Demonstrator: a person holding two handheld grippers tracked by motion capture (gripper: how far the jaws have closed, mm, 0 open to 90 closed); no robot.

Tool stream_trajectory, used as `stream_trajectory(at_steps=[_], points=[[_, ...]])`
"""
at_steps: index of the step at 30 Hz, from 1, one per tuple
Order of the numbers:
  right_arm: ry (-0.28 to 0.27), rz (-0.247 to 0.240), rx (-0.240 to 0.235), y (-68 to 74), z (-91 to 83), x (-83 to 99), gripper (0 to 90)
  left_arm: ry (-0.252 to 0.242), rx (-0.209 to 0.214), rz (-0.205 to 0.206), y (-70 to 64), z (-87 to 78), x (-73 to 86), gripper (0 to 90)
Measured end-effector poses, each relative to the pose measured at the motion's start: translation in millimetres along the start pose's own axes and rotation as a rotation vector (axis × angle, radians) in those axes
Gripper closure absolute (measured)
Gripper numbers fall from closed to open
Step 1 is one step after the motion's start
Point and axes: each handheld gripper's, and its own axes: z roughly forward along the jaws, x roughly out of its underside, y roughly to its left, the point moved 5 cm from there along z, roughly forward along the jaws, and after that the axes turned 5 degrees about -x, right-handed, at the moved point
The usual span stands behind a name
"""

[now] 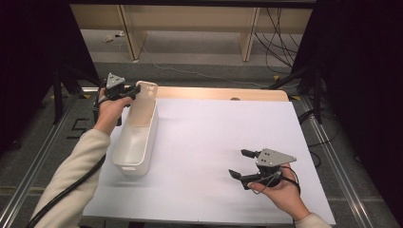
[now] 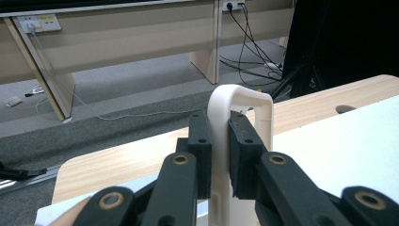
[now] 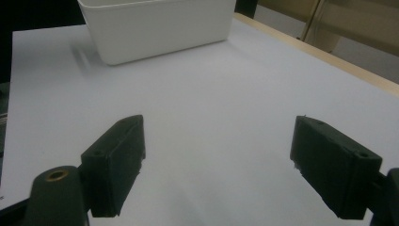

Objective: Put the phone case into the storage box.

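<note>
On the white sheet (image 1: pixel 214 156), near its left edge, a bin (image 1: pixel 135 142) was clamped at its far-end handle by the left gripper (image 1: pixel 130 92), judged light, stiff and slippery, while the right gripper (image 1: pixel 240 164) was held wide apart

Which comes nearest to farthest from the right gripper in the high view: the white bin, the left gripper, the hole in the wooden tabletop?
1. White bin, to the left of the right gripper across the sheet.
2. Hole in the wooden tabletop, at the far edge.
3. Left gripper, far-left corner, clamped on the bin's handle.
</note>
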Motion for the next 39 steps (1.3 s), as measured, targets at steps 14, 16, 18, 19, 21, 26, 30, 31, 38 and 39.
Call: stream_trajectory(at_steps=[14,16,18,19,21,26,30,31,38,39], points=[[0.003,0.003,-0.003,0.3,-1.1,-0.9,19.7,0.018,-0.001,0.016,3.0,3.7,0.8,80.7],[-0.001,0.002,-0.006,0.7,-0.4,-0.6,19.7,0.023,-0.001,0.022,2.8,4.0,1.8,80.7],[0.0,-0.002,-0.003,0.2,0.1,0.2,19.7,0.025,0.004,0.029,2.9,4.3,3.0,80.7],[0.0,-0.003,-0.001,-0.1,0.1,0.3,19.7,0.029,0.003,0.034,2.9,4.6,4.3,80.7],[-0.003,0.002,-0.004,0.4,-0.1,-0.5,19.7,0.029,0.006,0.037,3.3,5.7,6.1,80.7],[0.012,-0.002,-0.005,0.2,-0.7,0.4,19.7,0.034,0.004,0.036,6.0,6.1,8.1,80.7],[-0.002,0.001,-0.005,0.8,0.3,-0.2,19.7,0.035,0.001,0.033,6.0,6.0,8.2,80.6],[0.01,0.002,-0.009,0.9,-0.7,0.1,19.7,0.034,0.002,0.033,5.9,6.2,8.2,80.6],[0.012,0.007,-0.012,1.4,-0.8,0.1,19.7,0.042,0.005,0.047,9.0,6.7,9.6,80.2],[0.011,0.001,-0.01,0.9,-0.6,0.2,19.8,0.046,0.005,0.051,9.9,6.9,10.2,80.1]])
